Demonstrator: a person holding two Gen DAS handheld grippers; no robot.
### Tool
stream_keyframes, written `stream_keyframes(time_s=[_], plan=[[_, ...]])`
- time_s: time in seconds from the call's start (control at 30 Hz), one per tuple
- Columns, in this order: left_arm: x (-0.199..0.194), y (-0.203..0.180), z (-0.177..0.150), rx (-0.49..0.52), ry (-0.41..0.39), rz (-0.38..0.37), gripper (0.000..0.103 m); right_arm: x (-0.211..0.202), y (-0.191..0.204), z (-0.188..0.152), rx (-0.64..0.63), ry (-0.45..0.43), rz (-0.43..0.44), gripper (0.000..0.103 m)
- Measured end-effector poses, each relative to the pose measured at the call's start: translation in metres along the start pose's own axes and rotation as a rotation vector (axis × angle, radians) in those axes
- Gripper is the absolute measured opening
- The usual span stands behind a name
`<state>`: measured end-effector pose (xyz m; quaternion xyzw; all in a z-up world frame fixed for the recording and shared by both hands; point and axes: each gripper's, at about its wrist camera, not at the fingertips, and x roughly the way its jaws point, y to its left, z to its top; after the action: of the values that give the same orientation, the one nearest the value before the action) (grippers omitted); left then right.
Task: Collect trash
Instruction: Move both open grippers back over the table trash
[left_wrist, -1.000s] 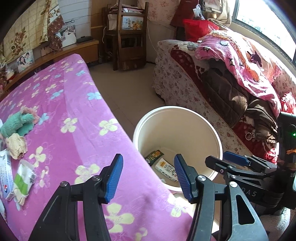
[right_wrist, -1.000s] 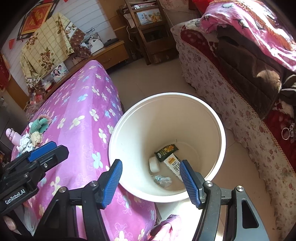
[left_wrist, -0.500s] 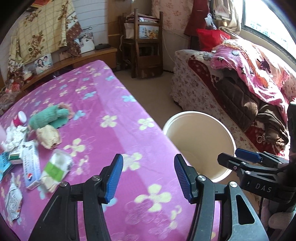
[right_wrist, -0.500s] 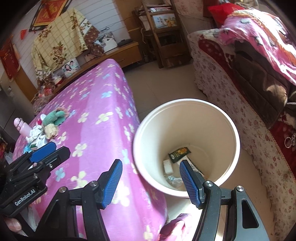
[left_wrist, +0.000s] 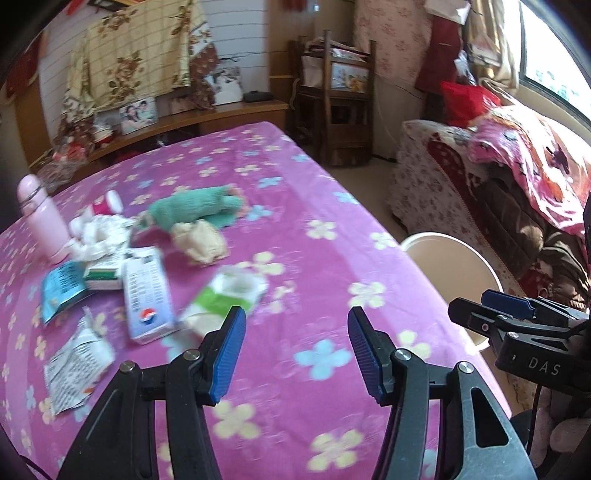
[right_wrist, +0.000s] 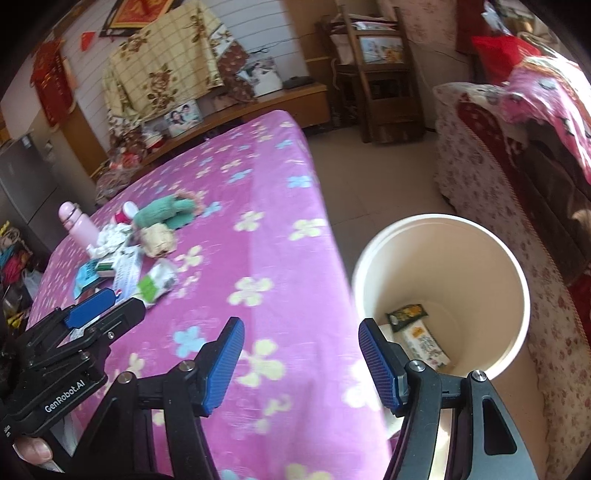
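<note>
Both grippers have swung away from the bucket (right_wrist: 439, 295) toward the litter on the table (left_wrist: 295, 229) since a second ago. One cream bucket stands on the floor just beside the table's right edge, with two packets visible at its bottom: a dark wrapper (right_wrist: 406, 314) and a pale carton (right_wrist: 424, 345).

On the pink flowered cloth lie about six pieces of trash in a loose cluster at the left: a green-and-white pouch (left_wrist: 225, 295), a white box (left_wrist: 147, 295), a blue packet (left_wrist: 61, 286), a silver wrapper (left_wrist: 75, 365), a crumpled tissue (left_wrist: 101, 232) and a tan wad (left_wrist: 201, 242). One pink bottle (left_wrist: 42, 218) stands upright behind them, and a green cloth (left_wrist: 195, 208) lies nearby.

Bare cloth stretches between the cluster and the table's right edge.

The left gripper (left_wrist: 293, 350) hovers above the cloth, fingers spread and empty, the pouch just ahead. The right gripper (right_wrist: 299, 363) hangs over the table edge, likewise spread and empty.
</note>
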<state>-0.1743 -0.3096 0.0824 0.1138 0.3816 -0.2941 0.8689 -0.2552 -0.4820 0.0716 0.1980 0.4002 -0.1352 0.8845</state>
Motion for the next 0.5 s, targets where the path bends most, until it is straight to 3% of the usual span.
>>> stream_keyframes(time_s=[0.5], plan=[[-0.031,0.104,-0.033,-0.108,0.02,0.049,0.065,0.023,0.098,-0.01,-0.114,0.068,0.122,0.068]])
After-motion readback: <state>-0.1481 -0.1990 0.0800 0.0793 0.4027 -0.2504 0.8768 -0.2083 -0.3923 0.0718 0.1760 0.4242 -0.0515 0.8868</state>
